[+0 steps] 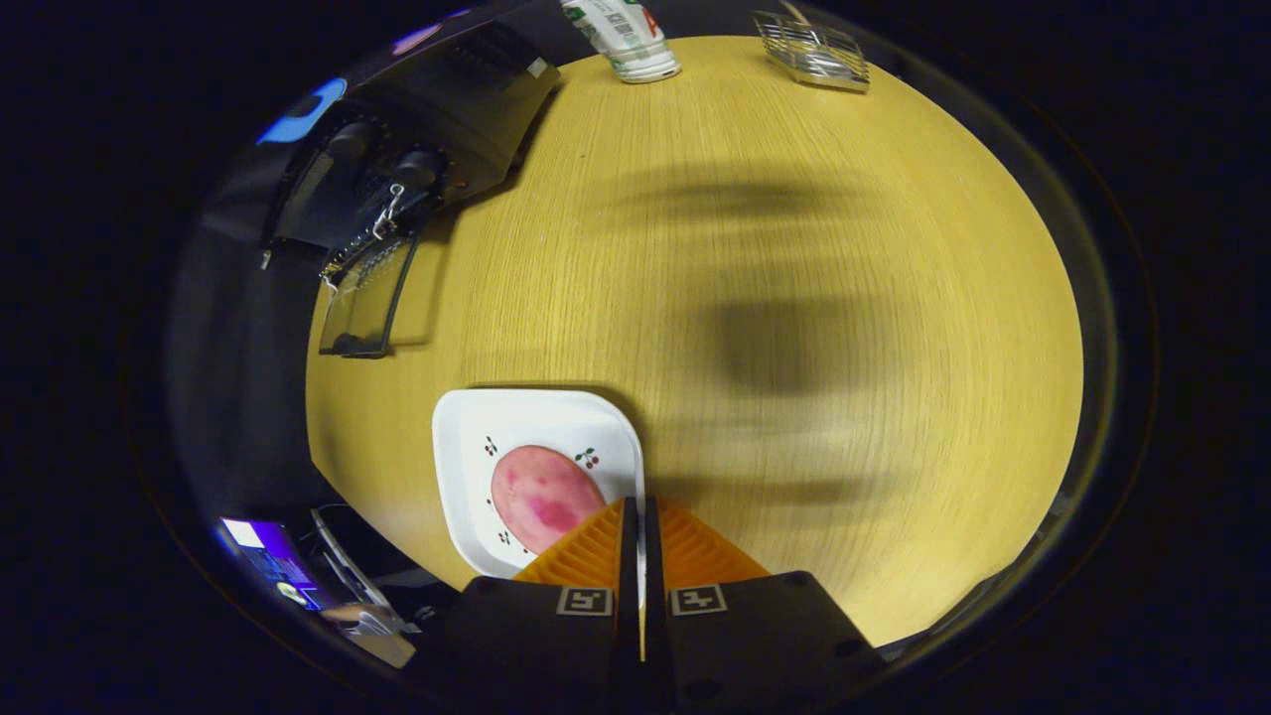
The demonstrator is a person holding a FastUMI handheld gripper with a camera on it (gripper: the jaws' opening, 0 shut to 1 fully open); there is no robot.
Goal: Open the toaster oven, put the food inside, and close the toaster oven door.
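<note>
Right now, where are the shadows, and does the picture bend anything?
Gripper view: broad dark shadows lie across the round yellow wooden table beyond the shut orange gripper; fisheye distortion curves the table's edge and the black toaster oven; the white square plate looks sharp.

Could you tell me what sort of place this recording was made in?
Probably a staged kitchen tabletop in a recording booth: a toaster oven with its door open, a plate of food, a wooden table. The gripper has its jaws shut, pinching the plate's rim.
</note>
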